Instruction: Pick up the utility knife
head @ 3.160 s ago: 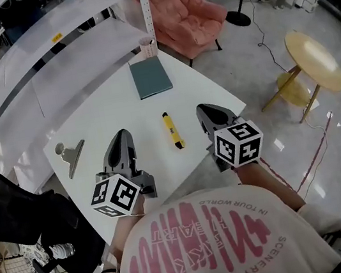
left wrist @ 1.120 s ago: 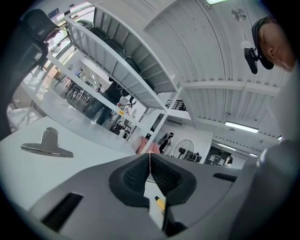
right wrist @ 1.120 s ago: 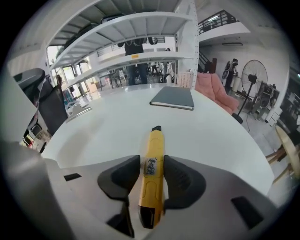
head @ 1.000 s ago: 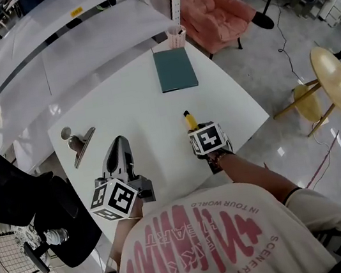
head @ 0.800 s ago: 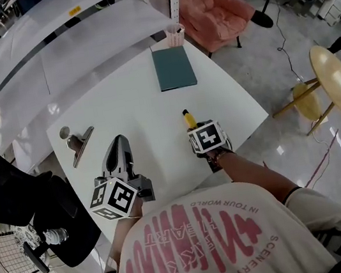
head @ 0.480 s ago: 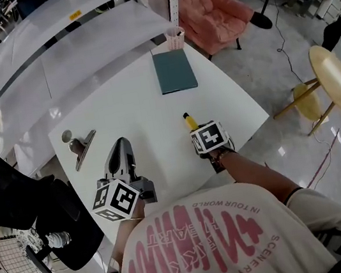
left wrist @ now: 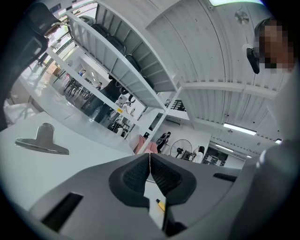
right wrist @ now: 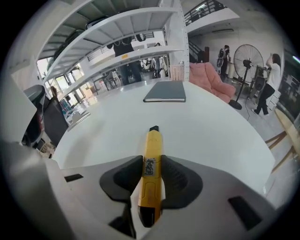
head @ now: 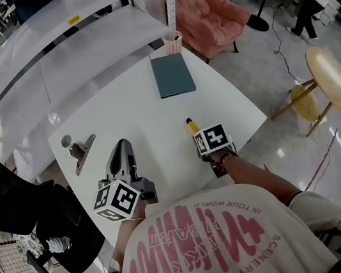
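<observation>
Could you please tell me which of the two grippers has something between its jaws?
The right gripper: its jaws have just been closing and now press on the yellow utility knife; the left gripper has its jaws together on nothing.

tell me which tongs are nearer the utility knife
Right. The right tongs have just been closing and now clamp the yellow utility knife between their pads. The left tongs are shut, off to the knife's left in the head view, apart from it.

The white surface (head: 141, 115) I watched held a teal notebook (head: 172, 75), a pink cup (head: 173, 43) at its far corner, a metal clip (head: 81, 151) left, the utility knife (head: 189, 123) right.
</observation>
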Demonstrator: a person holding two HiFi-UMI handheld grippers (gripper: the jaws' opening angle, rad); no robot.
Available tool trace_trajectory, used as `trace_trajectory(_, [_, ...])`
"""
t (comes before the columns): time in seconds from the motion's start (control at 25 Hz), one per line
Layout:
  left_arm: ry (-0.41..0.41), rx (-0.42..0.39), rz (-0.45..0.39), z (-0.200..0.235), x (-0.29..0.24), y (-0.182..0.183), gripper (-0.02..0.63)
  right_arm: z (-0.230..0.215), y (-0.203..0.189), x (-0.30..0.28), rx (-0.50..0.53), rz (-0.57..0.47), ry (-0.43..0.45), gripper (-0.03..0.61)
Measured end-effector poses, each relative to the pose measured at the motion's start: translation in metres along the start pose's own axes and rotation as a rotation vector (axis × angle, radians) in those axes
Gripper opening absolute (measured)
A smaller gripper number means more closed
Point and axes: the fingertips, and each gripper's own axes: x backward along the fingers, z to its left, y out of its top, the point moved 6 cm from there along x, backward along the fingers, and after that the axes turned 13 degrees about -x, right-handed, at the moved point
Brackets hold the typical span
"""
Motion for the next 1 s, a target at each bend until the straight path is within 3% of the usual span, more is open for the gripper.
trace_trajectory(0.68, [-0.023,0.023,0.010,-0.005,-0.001,-0.008,0.025,0.010,0.011,0.037,-0.092,-0.122,0.079,0.135])
trace_trajectory(1.0, [-0.021,0.019,-0.012,-0.013,0.003,-0.003,0.025,0.014,0.030,0.072,-0.110,-0.307,0.161,0.135])
